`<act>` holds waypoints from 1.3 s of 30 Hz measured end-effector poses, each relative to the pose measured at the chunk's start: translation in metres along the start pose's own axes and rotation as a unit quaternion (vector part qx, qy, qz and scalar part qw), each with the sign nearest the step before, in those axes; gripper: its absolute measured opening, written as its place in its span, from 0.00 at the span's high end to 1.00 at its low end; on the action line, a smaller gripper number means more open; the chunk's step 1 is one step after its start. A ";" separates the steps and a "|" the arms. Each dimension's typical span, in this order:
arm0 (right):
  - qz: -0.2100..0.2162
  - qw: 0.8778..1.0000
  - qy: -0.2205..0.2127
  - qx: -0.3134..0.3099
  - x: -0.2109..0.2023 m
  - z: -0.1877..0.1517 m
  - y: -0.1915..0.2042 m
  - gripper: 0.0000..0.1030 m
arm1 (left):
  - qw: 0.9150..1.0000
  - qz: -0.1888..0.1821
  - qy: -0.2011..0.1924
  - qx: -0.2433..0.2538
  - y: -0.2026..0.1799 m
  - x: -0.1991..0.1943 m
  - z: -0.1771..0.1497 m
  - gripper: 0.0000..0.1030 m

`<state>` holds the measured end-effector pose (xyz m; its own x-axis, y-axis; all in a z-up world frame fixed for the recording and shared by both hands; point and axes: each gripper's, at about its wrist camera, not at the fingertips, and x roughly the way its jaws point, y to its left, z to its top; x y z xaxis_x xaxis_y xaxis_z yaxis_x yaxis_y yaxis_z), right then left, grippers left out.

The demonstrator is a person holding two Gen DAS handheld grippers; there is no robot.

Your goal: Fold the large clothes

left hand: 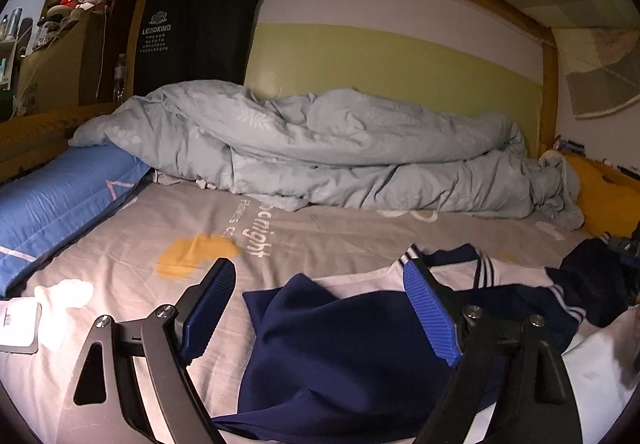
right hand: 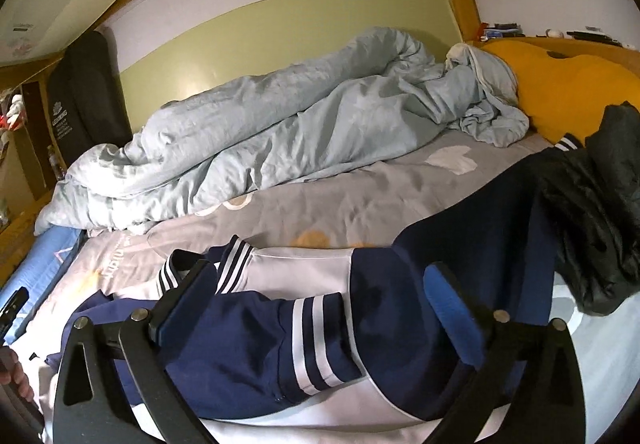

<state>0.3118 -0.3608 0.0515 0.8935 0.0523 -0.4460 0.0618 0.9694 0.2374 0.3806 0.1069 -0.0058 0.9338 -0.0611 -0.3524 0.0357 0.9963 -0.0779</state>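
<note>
Nearest the lens, the left gripper (left hand: 320,276) stands spread wide with nothing between its blue pads, poised above the navy and white jacket (left hand: 360,344). Likewise the right gripper (right hand: 320,280) is released, its fingers apart over the jacket (right hand: 304,324). That garment lies on the near part of the grey bedsheet (left hand: 320,228), its long axis running left to right, striped collar pointing far. A rumpled pale-blue duvet (right hand: 280,124) lies along the far wall.

Rumpled pale-blue duvet (left hand: 304,148) heaped along the far wall on grey printed sheet (left hand: 320,240); blue pillow (left hand: 60,200) far left, yellow cushion (right hand: 560,96) far right, black jacket (right hand: 600,212) near right
</note>
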 end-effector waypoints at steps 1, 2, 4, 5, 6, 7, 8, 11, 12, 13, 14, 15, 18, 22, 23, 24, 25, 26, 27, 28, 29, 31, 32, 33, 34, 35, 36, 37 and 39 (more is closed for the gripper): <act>-0.001 1.000 -0.008 -0.005 -0.005 0.002 -0.001 0.01 | 1.000 0.004 0.004 0.001 0.000 0.002 0.000 0.15; -0.003 1.000 -0.019 -0.011 -0.013 0.004 -0.004 0.01 | 1.000 0.008 0.006 -0.001 0.000 0.003 -0.001 0.14; -0.009 0.999 -0.045 -0.020 -0.028 0.011 -0.010 0.01 | 1.000 0.008 0.009 -0.007 0.003 0.005 -0.001 0.12; -0.012 0.998 -0.056 -0.020 -0.034 0.014 -0.015 0.01 | 1.000 0.009 0.008 -0.010 0.003 0.005 -0.002 0.11; -0.015 0.998 -0.065 -0.017 -0.040 0.017 -0.021 0.01 | 1.000 0.011 0.007 -0.012 0.004 0.005 -0.002 0.08; -0.017 0.997 -0.073 -0.009 -0.044 0.020 -0.029 0.01 | 1.000 0.014 0.005 -0.014 0.005 0.005 -0.003 0.06; -0.019 0.997 -0.079 0.007 -0.048 0.023 -0.040 0.01 | 1.000 0.016 0.003 -0.015 0.005 0.005 -0.003 0.00; -0.018 0.994 -0.081 0.066 -0.051 0.025 -0.072 0.01 | 1.000 0.017 -0.009 -0.010 0.004 0.002 -0.004 0.00; -0.020 0.993 -0.078 0.089 -0.050 0.025 -0.084 0.01 | 1.000 0.017 -0.011 -0.006 0.002 0.002 -0.004 0.00; -0.023 0.991 -0.074 0.106 -0.048 0.024 -0.094 0.01 | 1.000 0.020 -0.013 -0.001 0.000 0.001 -0.005 0.00; -0.030 0.990 -0.067 0.122 -0.045 0.024 -0.102 0.01 | 1.000 0.024 -0.013 0.002 -0.001 0.001 -0.005 0.00; -0.041 0.988 -0.057 0.138 -0.042 0.022 -0.111 0.01 | 1.000 0.028 -0.014 0.004 -0.002 0.001 -0.005 0.00; -0.068 0.977 -0.016 0.200 -0.030 0.015 -0.144 0.04 | 0.999 0.033 -0.010 0.008 -0.004 0.003 -0.006 0.00; -0.034 0.962 0.004 0.271 -0.022 0.003 -0.184 0.08 | 0.999 0.036 -0.009 0.006 -0.002 0.004 -0.007 0.00; -0.030 0.961 0.017 0.275 -0.016 0.000 -0.190 0.09 | 0.999 0.038 -0.009 0.005 -0.002 0.004 -0.007 0.00; -0.027 0.960 0.029 0.278 -0.010 -0.004 -0.194 0.15 | 0.999 0.039 -0.008 0.004 -0.001 0.005 -0.007 0.00; -0.024 0.959 0.036 0.281 -0.004 -0.007 -0.197 0.19 | 0.999 0.039 -0.008 0.003 -0.001 0.005 -0.007 0.00; -0.021 0.958 0.041 0.283 0.002 -0.010 -0.199 0.28 | 0.999 0.039 -0.008 0.003 -0.001 0.006 -0.008 0.00; -0.013 0.959 0.043 0.280 0.007 -0.011 -0.199 0.37 | 0.999 0.040 -0.008 0.004 -0.001 0.006 -0.008 0.00; -0.005 0.961 0.049 0.273 0.013 -0.012 -0.197 0.41 | 0.999 0.040 -0.008 0.005 -0.001 0.006 -0.008 0.00; -0.003 0.964 0.056 0.261 0.019 -0.011 -0.194 0.46 | 0.999 0.040 -0.008 0.005 -0.001 0.006 -0.008 0.00; -0.028 0.969 0.063 0.239 0.027 -0.011 -0.189 0.51 | 0.999 0.041 -0.008 0.007 -0.002 0.006 -0.008 0.00; -0.047 0.971 0.064 0.226 0.029 -0.011 -0.187 0.57 | 0.999 0.041 -0.009 0.009 -0.002 0.006 -0.009 0.00; -0.061 0.973 0.063 0.215 0.031 -0.011 -0.185 0.69 | 0.999 0.041 -0.009 0.010 -0.003 0.006 -0.009 0.00; -0.067 0.974 0.064 0.208 0.032 -0.011 -0.185 0.78 | 0.999 0.041 -0.009 0.011 -0.002 0.007 -0.010 0.00; -0.066 0.975 0.064 0.201 0.033 -0.011 -0.184 0.97 | 0.999 0.041 -0.009 0.010 -0.003 0.007 -0.010 0.00; -0.063 0.977 0.058 0.195 0.031 -0.009 -0.181 0.97 | 0.999 0.042 -0.009 0.010 -0.003 0.006 -0.010 0.00; -0.055 0.980 0.046 0.183 0.026 -0.007 -0.176 0.97 | 0.999 0.042 -0.010 0.010 -0.003 0.007 -0.010 0.00; -0.025 0.989 0.019 0.144 0.012 0.000 -0.157 0.97 | 0.999 0.041 -0.012 0.008 -0.004 0.006 -0.010 0.00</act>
<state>0.3133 -0.5128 0.0089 0.8690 0.0199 -0.4944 0.2349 0.8629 0.4475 0.3822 0.1022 -0.0166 0.9422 0.0223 -0.3344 -0.0359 0.9988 -0.0344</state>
